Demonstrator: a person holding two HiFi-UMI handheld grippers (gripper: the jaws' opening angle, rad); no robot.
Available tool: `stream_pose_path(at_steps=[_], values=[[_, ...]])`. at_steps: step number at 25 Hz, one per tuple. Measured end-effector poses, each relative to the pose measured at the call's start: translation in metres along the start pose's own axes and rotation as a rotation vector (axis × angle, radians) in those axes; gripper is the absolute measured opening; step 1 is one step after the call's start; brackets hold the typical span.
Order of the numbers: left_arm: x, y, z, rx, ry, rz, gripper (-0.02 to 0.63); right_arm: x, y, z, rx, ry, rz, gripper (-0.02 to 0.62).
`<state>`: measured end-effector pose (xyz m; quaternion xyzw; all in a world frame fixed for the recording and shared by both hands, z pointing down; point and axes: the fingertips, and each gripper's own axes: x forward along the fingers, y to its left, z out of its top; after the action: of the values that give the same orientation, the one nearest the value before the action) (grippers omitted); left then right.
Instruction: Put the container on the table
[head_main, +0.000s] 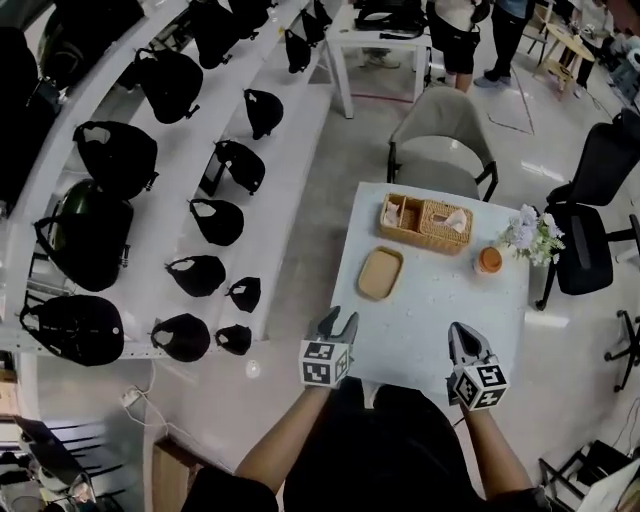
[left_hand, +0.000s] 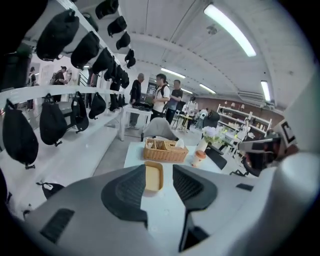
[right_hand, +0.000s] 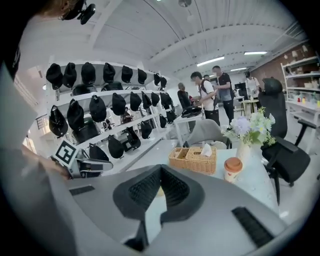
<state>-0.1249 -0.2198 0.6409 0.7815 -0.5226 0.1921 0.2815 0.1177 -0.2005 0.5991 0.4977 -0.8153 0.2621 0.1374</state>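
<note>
The container (head_main: 380, 273), a shallow tan tray with rounded corners, lies flat on the white table (head_main: 430, 320) near its left side. It also shows in the left gripper view, where the container (left_hand: 153, 176) sits straight ahead between the jaws. My left gripper (head_main: 337, 322) hovers open at the table's near left edge, short of the container, holding nothing. My right gripper (head_main: 462, 338) is at the near right edge, its pads closed on each other with nothing between. The left gripper (left_hand: 158, 172) and right gripper (right_hand: 160, 170) both point across the table.
A wicker basket (head_main: 427, 223) with tissues stands behind the container; an orange-lidded cup (head_main: 489, 260) and a vase of flowers (head_main: 530, 235) are at the right. A grey chair (head_main: 440, 130) faces the far edge, a black office chair (head_main: 600, 220) the right. Shelves of black helmets (head_main: 215, 220) run along the left.
</note>
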Motion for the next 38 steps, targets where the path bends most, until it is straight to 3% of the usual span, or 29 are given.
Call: stream_pose_path(at_steps=[3, 8, 15, 18, 22, 27, 29, 33, 38], values=[[-0.034, -0.022, -0.001, -0.047, -0.07, 0.003, 0.16, -0.005, 0.004, -0.004, -0.038, -0.003, 0.005, -0.002], [-0.058, -0.065, -0.01, -0.069, -0.099, -0.039, 0.125, -0.025, 0.02, -0.02, -0.014, -0.008, 0.036, -0.002], [-0.088, -0.108, 0.002, 0.052, -0.163, -0.151, 0.024, -0.059, 0.049, -0.033, 0.006, -0.027, 0.018, -0.002], [-0.107, -0.105, 0.005, 0.084, -0.184, -0.159, 0.014, -0.074, 0.063, -0.03, -0.012, -0.054, -0.014, -0.002], [-0.135, -0.085, 0.016, 0.066, -0.235, -0.178, 0.014, -0.101, 0.081, -0.025, -0.061, -0.087, -0.091, -0.002], [-0.17, -0.054, 0.007, 0.164, -0.168, -0.15, 0.012, -0.131, 0.123, -0.021, -0.181, -0.119, -0.205, -0.002], [-0.182, -0.048, -0.001, 0.15, -0.167, -0.171, 0.012, -0.137, 0.14, -0.02, -0.206, -0.127, -0.226, -0.002], [-0.209, -0.055, -0.014, 0.094, -0.198, -0.243, 0.012, -0.156, 0.163, -0.025, -0.156, -0.135, -0.264, -0.002], [-0.232, -0.052, -0.012, 0.105, -0.212, -0.239, 0.011, -0.172, 0.176, -0.03, -0.168, -0.141, -0.273, -0.002]])
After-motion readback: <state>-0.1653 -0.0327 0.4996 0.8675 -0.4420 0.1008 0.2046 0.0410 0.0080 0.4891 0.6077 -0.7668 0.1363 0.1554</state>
